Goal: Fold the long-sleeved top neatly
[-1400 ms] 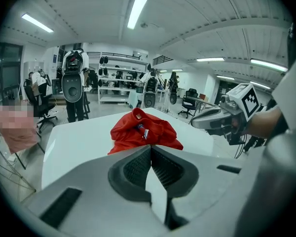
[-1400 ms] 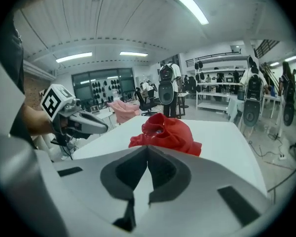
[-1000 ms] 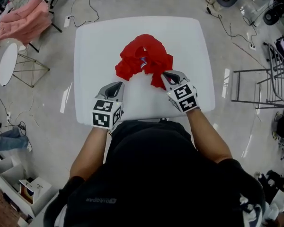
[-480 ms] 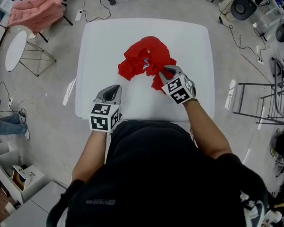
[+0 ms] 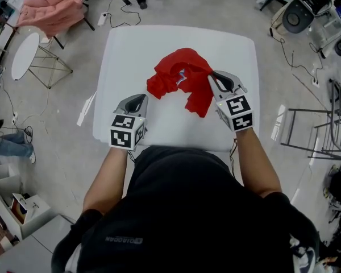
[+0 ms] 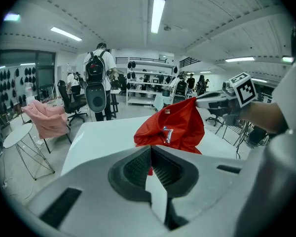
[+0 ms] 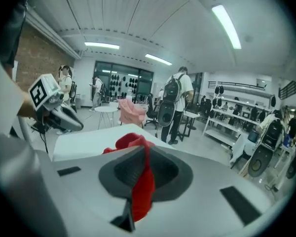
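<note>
Since a sec ago the right gripper (image 5: 216,76) has risen & swung right. Its jaws have just been closing and now pinch an edge of the red top (image 5: 179,75), lifting it off the white table (image 5: 125,44). Left gripper (image 5: 137,99) sits at the table's near left, jaws pressed together on nothing, apart from the cloth.

The top is crumpled at table centre w/ no fold made, so spreading flat & all folds look still to do.

Off-table are a pink garment (image 5: 51,7) far left, a small round table (image 5: 23,56) and a metal rack (image 5: 324,118) at right. None of them obstructs.
</note>
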A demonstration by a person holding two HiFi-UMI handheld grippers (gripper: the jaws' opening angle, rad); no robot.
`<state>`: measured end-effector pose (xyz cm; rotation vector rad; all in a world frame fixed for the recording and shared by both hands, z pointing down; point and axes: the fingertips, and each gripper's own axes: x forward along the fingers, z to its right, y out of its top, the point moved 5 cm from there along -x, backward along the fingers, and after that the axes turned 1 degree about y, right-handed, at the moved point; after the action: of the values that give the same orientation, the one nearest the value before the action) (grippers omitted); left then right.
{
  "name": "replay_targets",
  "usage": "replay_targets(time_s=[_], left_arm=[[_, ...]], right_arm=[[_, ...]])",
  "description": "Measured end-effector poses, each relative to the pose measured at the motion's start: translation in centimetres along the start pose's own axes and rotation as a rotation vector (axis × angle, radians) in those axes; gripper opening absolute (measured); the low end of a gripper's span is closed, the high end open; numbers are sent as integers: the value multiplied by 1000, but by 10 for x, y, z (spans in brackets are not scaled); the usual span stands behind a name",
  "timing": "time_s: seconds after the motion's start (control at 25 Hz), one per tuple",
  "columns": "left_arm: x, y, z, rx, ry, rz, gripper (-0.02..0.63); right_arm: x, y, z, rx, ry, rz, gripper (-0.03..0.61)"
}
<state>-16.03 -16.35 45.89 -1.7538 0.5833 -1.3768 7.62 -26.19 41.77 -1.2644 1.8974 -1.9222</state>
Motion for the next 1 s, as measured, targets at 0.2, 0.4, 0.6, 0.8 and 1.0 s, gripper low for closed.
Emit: replay_targets(time_s=[0.2,0.4,0.6,0.8,1.0], left_arm=[[15,13,2,89,-11,-8,5],[41,18,20,170,-59,-24,100],[73,27,31,277,-44,-28,104],[98,29,38,406,-38,-18,122],[116,32,43,539,5,-39,130]], right_arm=[[-35,52,16,-6,-68,125,34],[-64,87,14,-49,-93,200,34],[-81,113,13,-66,-108,245,34],[-86,118,5,-73,-110,245,34],[-91,119,4,-61,-116,234,34]])
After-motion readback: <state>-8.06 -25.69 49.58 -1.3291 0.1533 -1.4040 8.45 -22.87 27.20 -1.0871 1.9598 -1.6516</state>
